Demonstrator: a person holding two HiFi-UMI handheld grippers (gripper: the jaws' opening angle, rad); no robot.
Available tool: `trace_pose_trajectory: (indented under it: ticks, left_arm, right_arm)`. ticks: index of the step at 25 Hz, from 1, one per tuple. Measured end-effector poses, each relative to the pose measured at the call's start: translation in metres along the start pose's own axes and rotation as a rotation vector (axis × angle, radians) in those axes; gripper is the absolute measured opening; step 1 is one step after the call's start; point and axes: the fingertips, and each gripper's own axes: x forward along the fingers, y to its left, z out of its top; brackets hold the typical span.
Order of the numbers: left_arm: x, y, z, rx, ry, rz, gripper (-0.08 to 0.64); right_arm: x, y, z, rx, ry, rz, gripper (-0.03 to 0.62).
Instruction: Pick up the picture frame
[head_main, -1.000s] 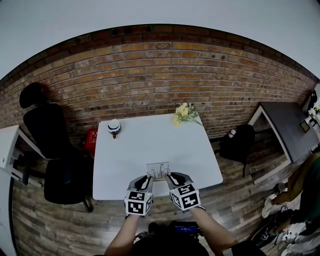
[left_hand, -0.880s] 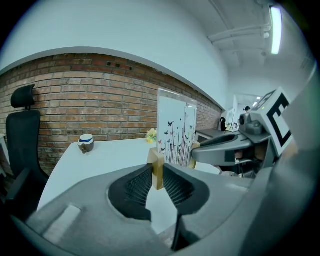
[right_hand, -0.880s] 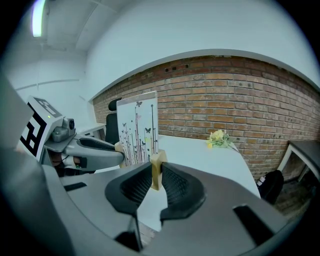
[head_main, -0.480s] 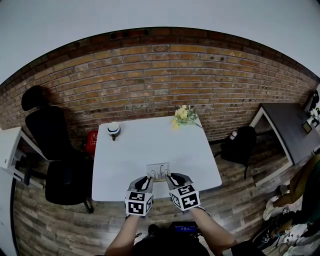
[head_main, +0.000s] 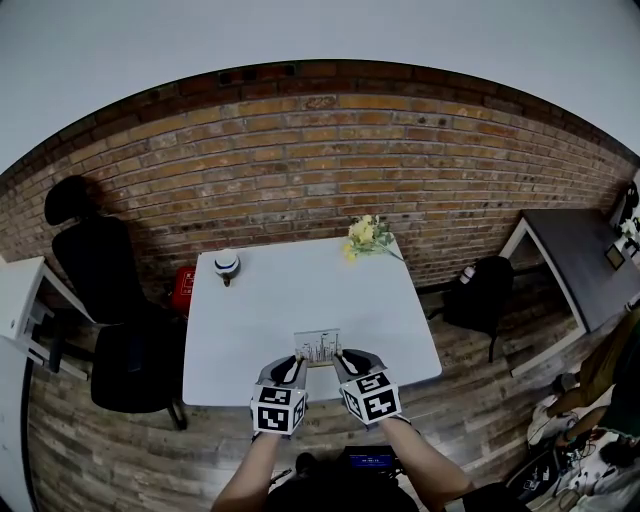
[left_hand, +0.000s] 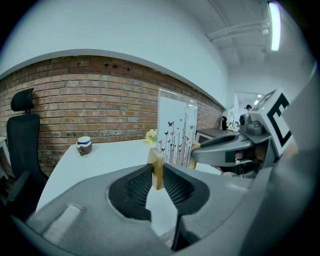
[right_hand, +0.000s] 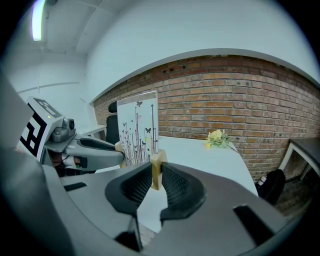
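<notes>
Picture frame (head_main: 317, 345) stands upright at the table's (head_main: 300, 290) near edge, roughly mid-width, its clear panel printed with thin stems and butterflies. There are 2 grippers on it, 1 per bottom corner. The left gripper (left_hand: 157, 175) has its jaws pinching the left wooden foot (left_hand: 156, 164), and the right gripper (right_hand: 156, 177) has its jaws pinching the right wooden foot (right_hand: 158, 164). In each gripper view the ribbed pads press the wood from both sides. Can't tell whether the feet rest on the table or sit just above it. A mug (head_main: 227, 264) sits at the table's far left corner and yellow flowers (head_main: 365, 234) at its far right corner, both well apart from the frame. A black chair (head_main: 105, 290) stands left of the table, with a brick wall (head_main: 320, 150) behind it.
</notes>
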Motion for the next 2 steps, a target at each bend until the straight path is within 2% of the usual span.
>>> trace_pose_trajectory:
  ticks: [2]
  left_arm:
    - [0.0008, -0.0021, 0.0009, -0.001, 0.0, 0.002, 0.074]
  right_arm:
    - [-0.0011, -0.002, 0.0, -0.001, 0.001, 0.002, 0.069]
